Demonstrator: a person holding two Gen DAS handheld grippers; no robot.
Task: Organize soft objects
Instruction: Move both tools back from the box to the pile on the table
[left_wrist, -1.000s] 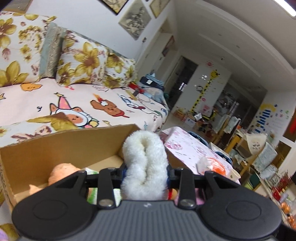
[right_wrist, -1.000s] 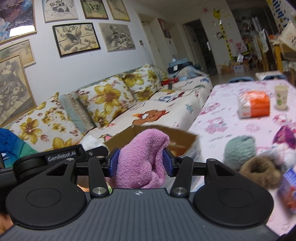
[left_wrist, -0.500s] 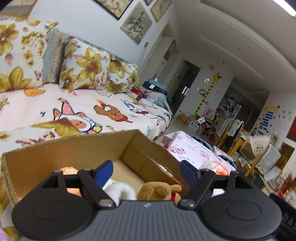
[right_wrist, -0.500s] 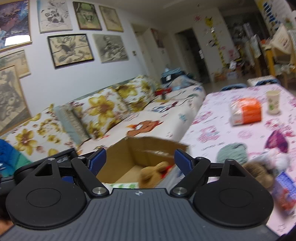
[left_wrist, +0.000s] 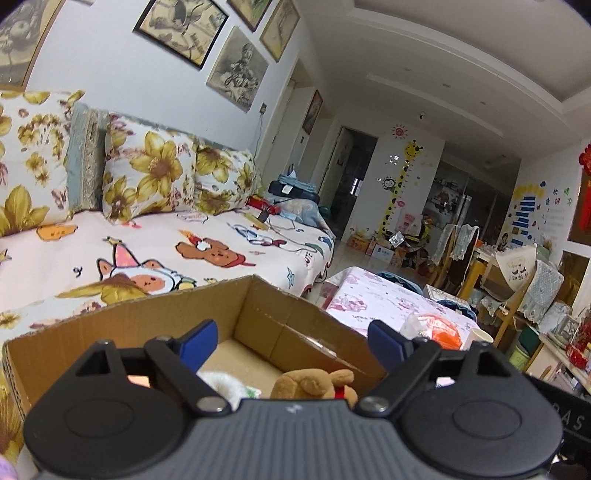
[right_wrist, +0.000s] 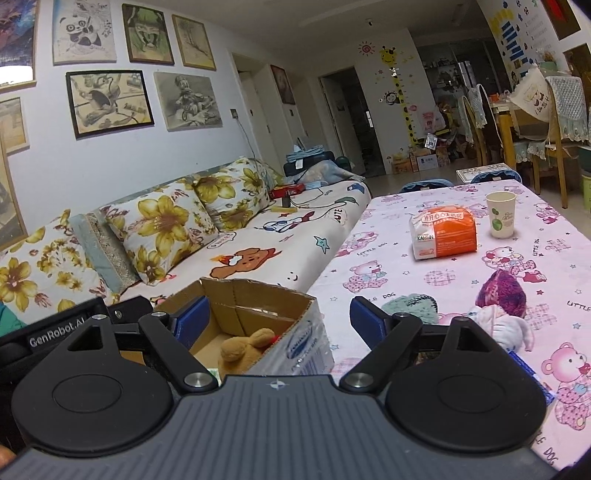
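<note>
An open cardboard box (left_wrist: 280, 325) stands at the table's left end and also shows in the right wrist view (right_wrist: 258, 299). Inside lie a brown plush toy (left_wrist: 314, 382), which the right wrist view (right_wrist: 245, 345) shows too, and a white fluffy item (left_wrist: 221, 380). My left gripper (left_wrist: 291, 338) is open and empty above the box. My right gripper (right_wrist: 280, 319) is open and empty above the box's right wall. On the table lie a teal knitted item (right_wrist: 410, 308), a purple knitted item (right_wrist: 502, 293) and a white soft item (right_wrist: 498, 325).
A table (right_wrist: 388, 236) with a pink bear-print cloth holds an orange-and-white pack (right_wrist: 443, 234) and a paper cup (right_wrist: 500, 214). A sofa (left_wrist: 147, 236) with floral cushions stands behind the box. Chairs (right_wrist: 554, 122) stand at the far right.
Both grippers opened: the left let go of the white fluffy item, the right let go of the pink towel, both over the box. Both have since lifted slightly.
</note>
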